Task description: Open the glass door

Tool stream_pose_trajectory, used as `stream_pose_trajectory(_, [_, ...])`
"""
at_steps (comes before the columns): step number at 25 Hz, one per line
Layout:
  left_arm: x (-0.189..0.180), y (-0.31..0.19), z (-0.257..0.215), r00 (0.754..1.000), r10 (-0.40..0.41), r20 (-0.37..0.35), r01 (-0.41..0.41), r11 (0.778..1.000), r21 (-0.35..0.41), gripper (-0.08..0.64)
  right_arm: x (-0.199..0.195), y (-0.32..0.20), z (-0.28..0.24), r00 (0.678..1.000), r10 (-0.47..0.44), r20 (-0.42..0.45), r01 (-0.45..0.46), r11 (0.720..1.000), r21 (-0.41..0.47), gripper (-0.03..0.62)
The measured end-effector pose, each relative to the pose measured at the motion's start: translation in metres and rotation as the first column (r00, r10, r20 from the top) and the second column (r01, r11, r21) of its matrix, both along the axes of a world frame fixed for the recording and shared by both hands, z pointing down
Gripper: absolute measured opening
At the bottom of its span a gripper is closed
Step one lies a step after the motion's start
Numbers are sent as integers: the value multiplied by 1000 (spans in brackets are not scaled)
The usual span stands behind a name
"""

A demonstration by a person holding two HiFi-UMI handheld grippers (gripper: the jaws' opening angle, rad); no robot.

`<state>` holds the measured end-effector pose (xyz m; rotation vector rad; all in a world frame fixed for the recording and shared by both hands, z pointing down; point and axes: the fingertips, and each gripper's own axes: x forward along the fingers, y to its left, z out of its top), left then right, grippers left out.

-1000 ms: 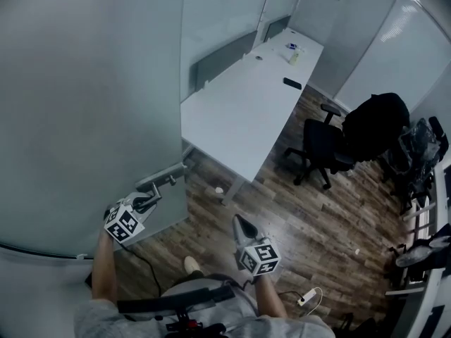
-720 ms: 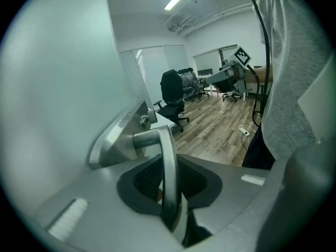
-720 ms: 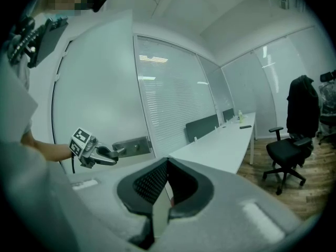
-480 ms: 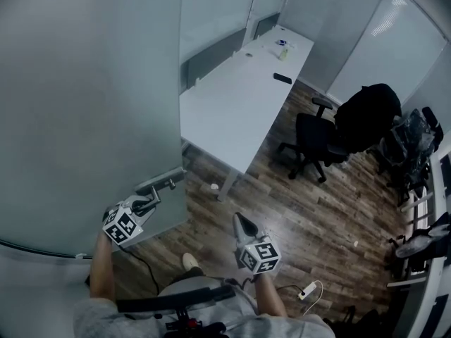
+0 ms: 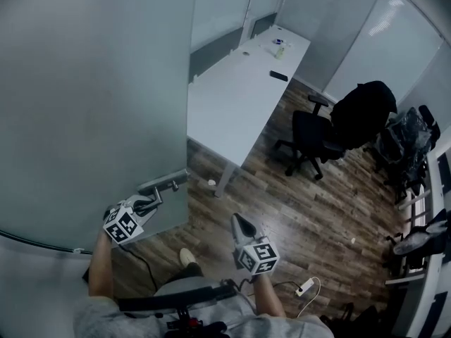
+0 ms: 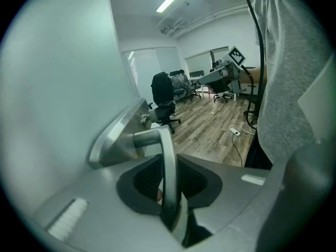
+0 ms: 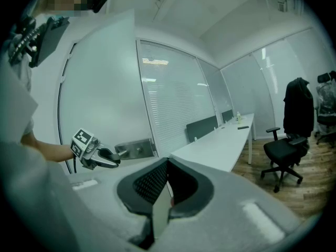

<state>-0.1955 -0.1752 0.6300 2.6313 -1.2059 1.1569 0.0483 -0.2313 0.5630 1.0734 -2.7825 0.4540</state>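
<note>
The frosted glass door (image 5: 91,104) fills the left of the head view, and its free edge stands over the desk. A metal lever handle (image 5: 163,186) sits on a lock plate near that edge. My left gripper (image 5: 144,204) grips the lever. In the left gripper view the lever (image 6: 167,156) runs down between the pads beside the plate (image 6: 118,135); the jaws are opening slightly with it still pinched. My right gripper (image 5: 243,224) hangs free over the wood floor, jaws shut and empty (image 7: 167,190). The right gripper view also shows the left gripper (image 7: 113,155) at the handle plate (image 7: 136,149).
A long white desk (image 5: 239,97) stands just past the door's edge. A black office chair (image 5: 310,136) with a dark coat (image 5: 363,108) is to its right. A white power strip (image 5: 304,286) and cable lie on the floor by my feet. More chairs line the right wall.
The door's free edge has shifted a little to the right across the desk. Both grippers have moved along with it, the left still on the lever.
</note>
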Motion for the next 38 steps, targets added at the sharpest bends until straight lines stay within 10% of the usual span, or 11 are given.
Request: stream_pose_trajectory(38, [82, 107, 3, 993, 112, 23, -112, 994, 4, 81, 107, 147, 7, 996, 92, 8, -92, 996, 14, 2])
